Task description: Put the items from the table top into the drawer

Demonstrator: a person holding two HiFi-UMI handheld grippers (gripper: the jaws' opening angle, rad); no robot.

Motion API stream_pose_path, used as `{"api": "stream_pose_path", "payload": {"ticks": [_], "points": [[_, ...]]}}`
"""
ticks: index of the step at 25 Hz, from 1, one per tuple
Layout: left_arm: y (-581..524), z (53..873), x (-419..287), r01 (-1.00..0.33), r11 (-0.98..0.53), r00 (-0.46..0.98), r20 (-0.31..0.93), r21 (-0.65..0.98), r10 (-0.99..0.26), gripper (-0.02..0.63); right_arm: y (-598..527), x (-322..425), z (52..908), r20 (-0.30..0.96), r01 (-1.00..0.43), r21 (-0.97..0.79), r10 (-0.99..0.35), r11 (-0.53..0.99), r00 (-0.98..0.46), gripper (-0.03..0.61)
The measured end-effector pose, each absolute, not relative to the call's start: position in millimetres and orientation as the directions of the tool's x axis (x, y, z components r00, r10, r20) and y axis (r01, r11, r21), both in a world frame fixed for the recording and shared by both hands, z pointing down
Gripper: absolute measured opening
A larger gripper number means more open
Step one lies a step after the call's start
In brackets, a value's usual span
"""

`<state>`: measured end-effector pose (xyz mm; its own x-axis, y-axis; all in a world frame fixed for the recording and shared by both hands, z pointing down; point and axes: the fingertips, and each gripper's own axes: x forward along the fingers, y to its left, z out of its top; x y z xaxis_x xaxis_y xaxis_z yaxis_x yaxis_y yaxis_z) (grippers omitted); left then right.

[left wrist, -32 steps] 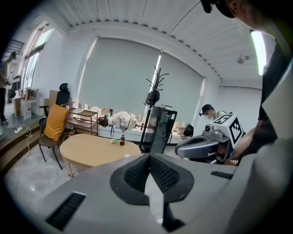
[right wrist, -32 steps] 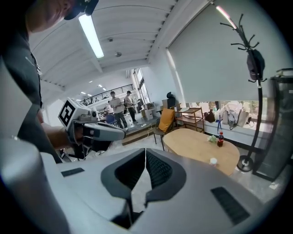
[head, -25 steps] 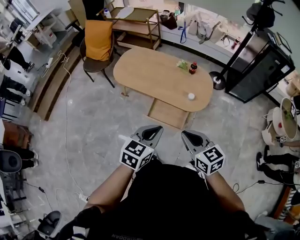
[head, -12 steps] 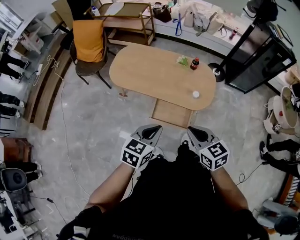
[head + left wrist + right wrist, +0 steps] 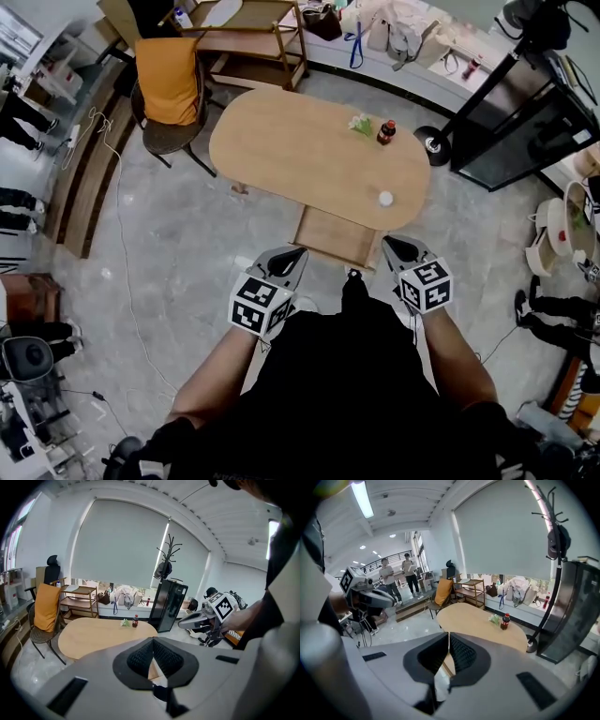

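Note:
An oval wooden table (image 5: 300,150) carries a dark bottle with a red cap (image 5: 385,132), a green packet (image 5: 362,123) and a small white round item (image 5: 385,198). Under its near edge a wooden drawer (image 5: 336,236) stands pulled out. My left gripper (image 5: 297,253) is shut and empty, just left of the drawer's front. My right gripper (image 5: 390,243) is shut and empty at the drawer's right front corner. In the left gripper view the shut gripper (image 5: 153,641) faces the table (image 5: 89,637) and bottle (image 5: 136,620). The right gripper view shows the shut gripper (image 5: 449,637), bottle (image 5: 505,620) and packet (image 5: 494,618).
A chair draped in orange cloth (image 5: 167,80) stands at the table's far left. A wooden shelf trolley (image 5: 248,42) is behind it. A black cabinet (image 5: 511,122) and a coat stand base (image 5: 433,141) are at the right. Two people (image 5: 396,581) stand far off.
The table and drawer have come closer. Both grippers have moved forward and down toward the drawer, and the right one has gone further right.

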<state>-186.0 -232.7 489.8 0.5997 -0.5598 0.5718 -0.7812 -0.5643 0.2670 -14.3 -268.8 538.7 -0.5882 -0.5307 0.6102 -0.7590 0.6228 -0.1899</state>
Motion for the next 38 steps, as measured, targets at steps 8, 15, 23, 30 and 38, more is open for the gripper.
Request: {"api": "stream_pose_path", "payload": {"ticks": [8, 15, 23, 30, 38], "points": [[-300, 552, -145, -0.825, -0.493, 0.53, 0.684, 0.277, -0.502, 0.002, -346, 34, 662, 0.753, -0.725, -0.201, -0.369, 0.659, -0.545, 0.005], [-336, 584, -114, -0.845, -0.483, 0.467, 0.754, 0.228, -0.461, 0.002, -376, 55, 777, 0.875, -0.584, -0.099, -0.208, 0.806, -0.436, 0.008], [-332, 609, -125, -0.897, -0.361, 0.404, 0.805, 0.255, -0.434, 0.002, -429, 84, 878, 0.942, -0.616, -0.069, -0.151, 0.785, -0.298, 0.186], [-319, 638, -121, -0.905, -0.325, 0.396, 0.823, 0.275, -0.407, 0.002, -452, 77, 926, 0.956, -0.571, -0.025, -0.147, 0.821, -0.254, 0.268], [-300, 656, -131, -0.907, -0.292, 0.4, 0.833, 0.302, -0.382, 0.002, -464, 74, 937, 0.962, -0.608, -0.016, -0.153, 0.794, -0.225, 0.265]]}}
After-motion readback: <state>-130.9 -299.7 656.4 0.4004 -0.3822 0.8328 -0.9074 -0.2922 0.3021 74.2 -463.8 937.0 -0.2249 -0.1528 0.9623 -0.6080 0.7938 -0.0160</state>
